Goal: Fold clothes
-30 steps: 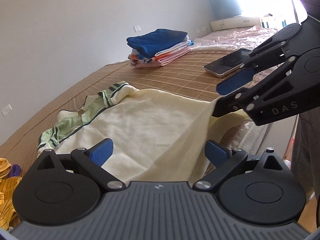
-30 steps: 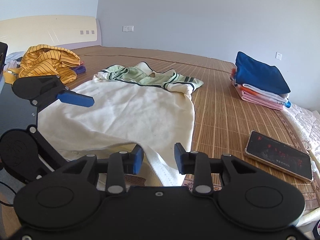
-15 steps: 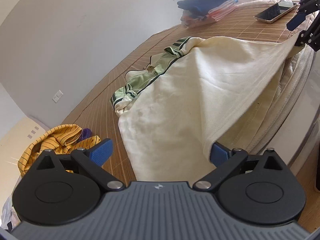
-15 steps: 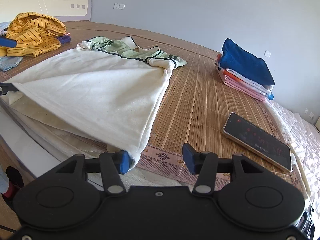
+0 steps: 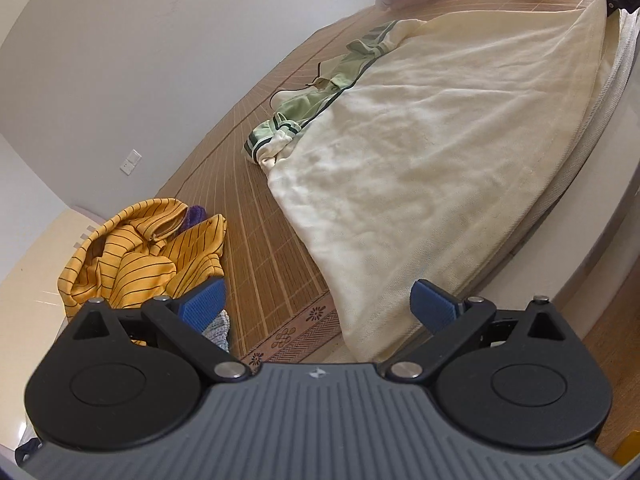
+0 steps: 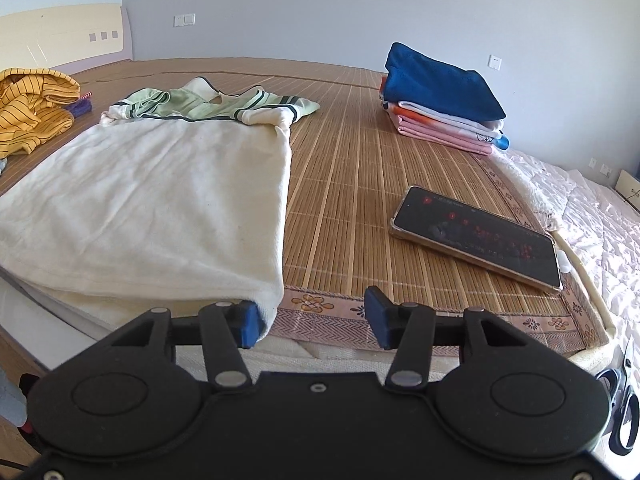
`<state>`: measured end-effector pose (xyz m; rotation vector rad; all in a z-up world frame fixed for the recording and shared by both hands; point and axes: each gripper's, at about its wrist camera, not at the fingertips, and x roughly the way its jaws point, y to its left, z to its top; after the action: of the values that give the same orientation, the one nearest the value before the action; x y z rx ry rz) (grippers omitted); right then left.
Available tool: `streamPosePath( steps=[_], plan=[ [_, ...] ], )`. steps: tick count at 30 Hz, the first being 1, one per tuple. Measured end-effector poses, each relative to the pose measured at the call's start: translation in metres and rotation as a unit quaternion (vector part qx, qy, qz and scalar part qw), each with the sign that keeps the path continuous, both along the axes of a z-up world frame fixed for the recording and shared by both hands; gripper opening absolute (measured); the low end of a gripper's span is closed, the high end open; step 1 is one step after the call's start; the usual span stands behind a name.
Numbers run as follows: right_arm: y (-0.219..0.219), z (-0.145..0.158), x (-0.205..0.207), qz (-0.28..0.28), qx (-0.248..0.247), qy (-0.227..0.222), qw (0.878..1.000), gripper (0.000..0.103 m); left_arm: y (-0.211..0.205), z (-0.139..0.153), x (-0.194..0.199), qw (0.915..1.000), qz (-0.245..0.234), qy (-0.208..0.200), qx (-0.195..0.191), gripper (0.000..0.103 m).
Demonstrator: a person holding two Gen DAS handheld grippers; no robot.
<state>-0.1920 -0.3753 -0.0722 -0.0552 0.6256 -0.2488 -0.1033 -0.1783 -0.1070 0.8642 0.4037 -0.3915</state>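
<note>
Left gripper (image 5: 318, 306) and right gripper (image 6: 310, 318) both spread wide, level, seemingly clamping nothing.

I'm working in a home bedroom: a wide bed (image 6: 360, 160) covered with a bamboo mat fills the view, with a pale headboard (image 6: 60, 36) against a plain wall carrying light switches (image 6: 185, 20). A stack of folded clothes (image 6: 440, 100), a loose yellow striped top (image 5: 140, 248) and a phone (image 6: 476, 238) lie on the bed.

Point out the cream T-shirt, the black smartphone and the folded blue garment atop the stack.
cream T-shirt (image 6: 160, 200), right wrist view, its body.
black smartphone (image 6: 476, 236), right wrist view, its screen.
folded blue garment (image 6: 436, 86), right wrist view, its top face.
</note>
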Motion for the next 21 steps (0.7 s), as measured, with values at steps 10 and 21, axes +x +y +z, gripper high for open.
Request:
streamPosePath(
  steps=[10,21],
  plan=[
    [0.014,0.000,-0.004,0.072,0.006,0.017,0.997,0.054,0.018,0.005,0.010,0.9924,0.011,0.092,-0.081,0.101],
    [0.008,0.005,-0.018,0.081,0.039,0.040,0.995,0.005,0.024,-0.010,0.023,0.9915,0.044,0.099,-0.072,0.101]
  ],
)
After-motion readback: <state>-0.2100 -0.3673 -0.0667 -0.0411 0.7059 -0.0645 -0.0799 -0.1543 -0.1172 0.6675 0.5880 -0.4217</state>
